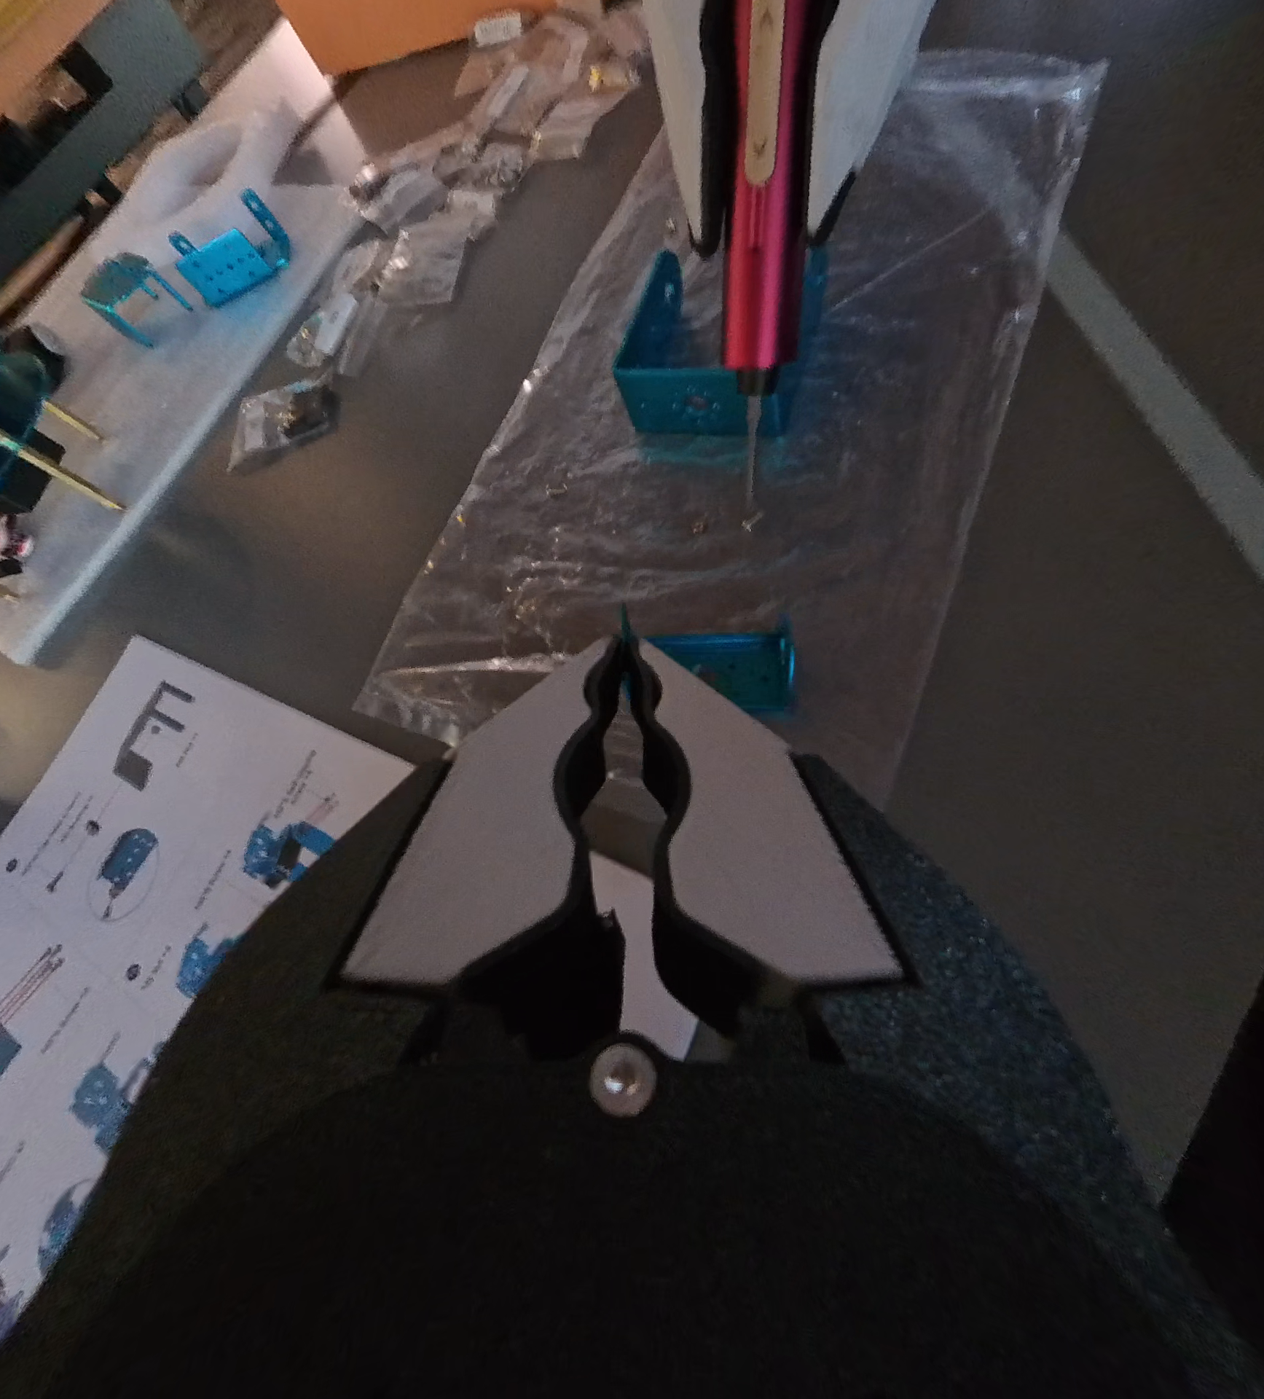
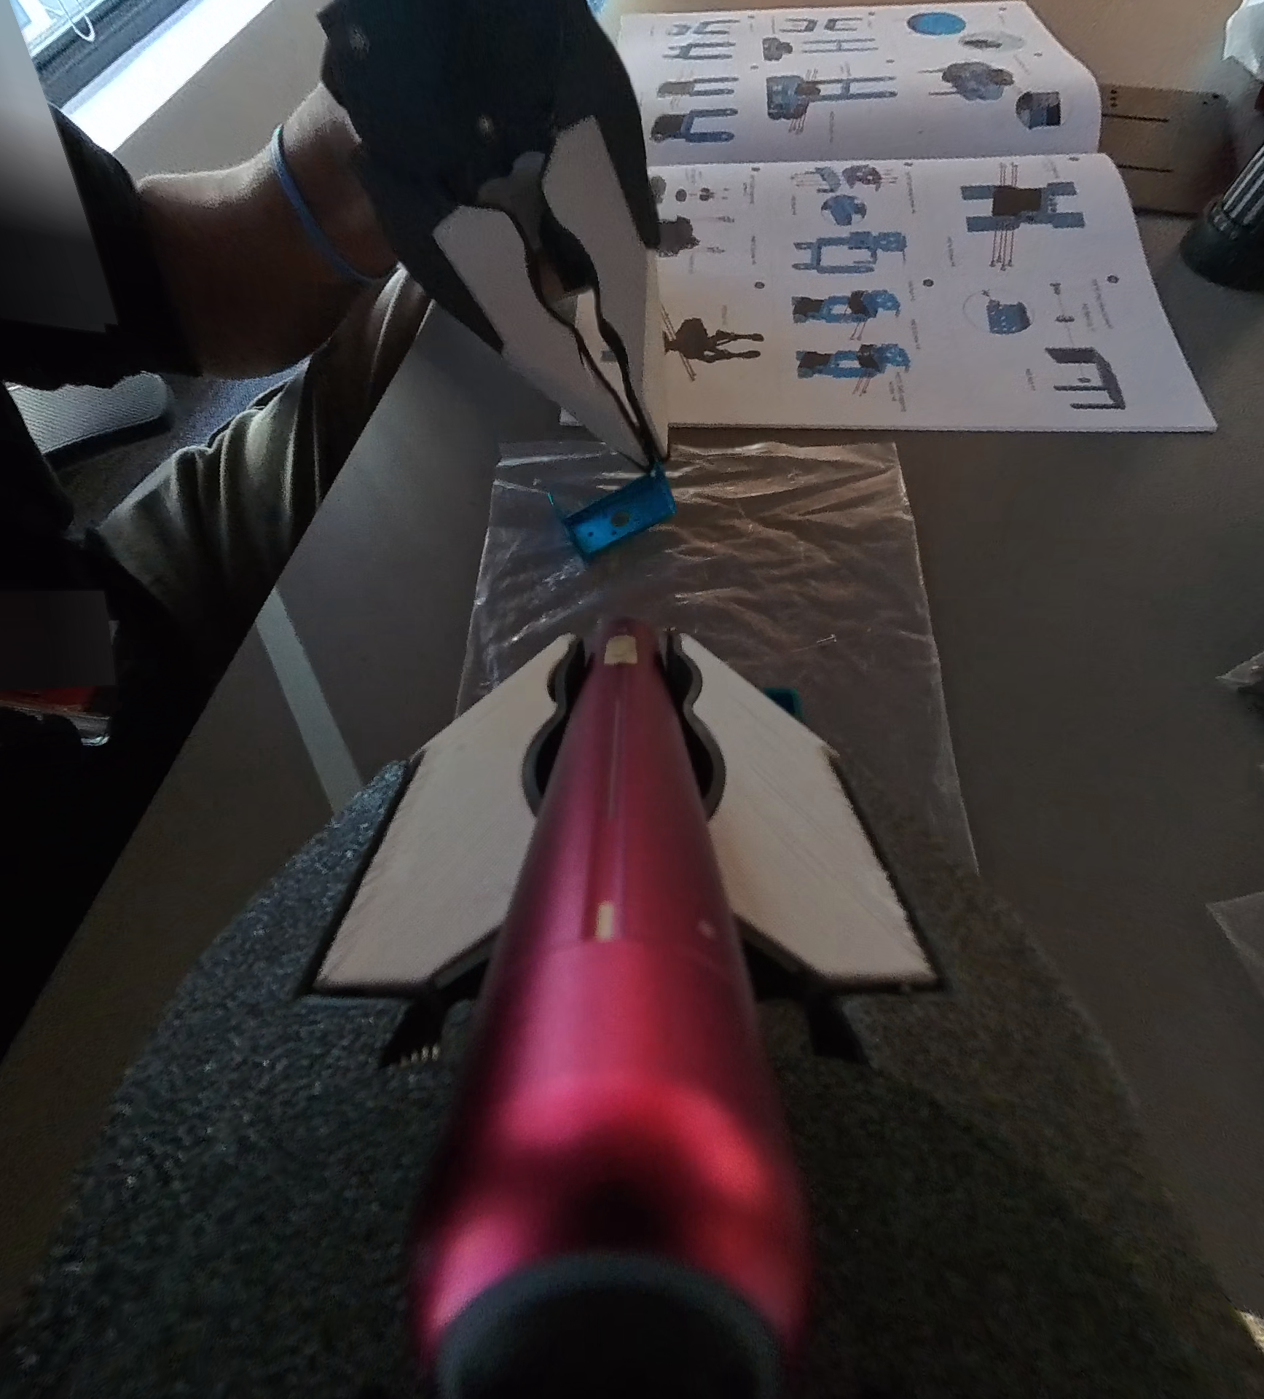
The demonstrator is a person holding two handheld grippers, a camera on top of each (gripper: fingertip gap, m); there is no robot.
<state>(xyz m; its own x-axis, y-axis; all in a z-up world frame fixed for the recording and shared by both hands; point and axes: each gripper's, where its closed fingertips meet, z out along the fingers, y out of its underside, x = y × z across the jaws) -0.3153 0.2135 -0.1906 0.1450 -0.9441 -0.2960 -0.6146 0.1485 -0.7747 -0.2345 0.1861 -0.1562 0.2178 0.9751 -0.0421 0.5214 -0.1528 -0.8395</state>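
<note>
Pinching one wall of a small blue U-shaped metal bracket (image 2: 617, 518) on the clear plastic sheet (image 2: 803, 560), left gripper (image 1: 625, 651) fingers almost together. Clamping a magenta metal electric screwdriver (image 2: 613, 946), right gripper (image 2: 621, 651), bit hovering beside another blue bracket (image 1: 697, 401).

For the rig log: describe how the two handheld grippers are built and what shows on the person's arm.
Both grippers, left gripper and right gripper, share one build: a black, rough-textured body with two flat, pale grey wedge fingers tapering to a point, their inner edges lined with wavy black pads. A silver screw sits at the left body's centre. The arm behind the left gripper wears a blue wristband and a dark short sleeve.
</note>
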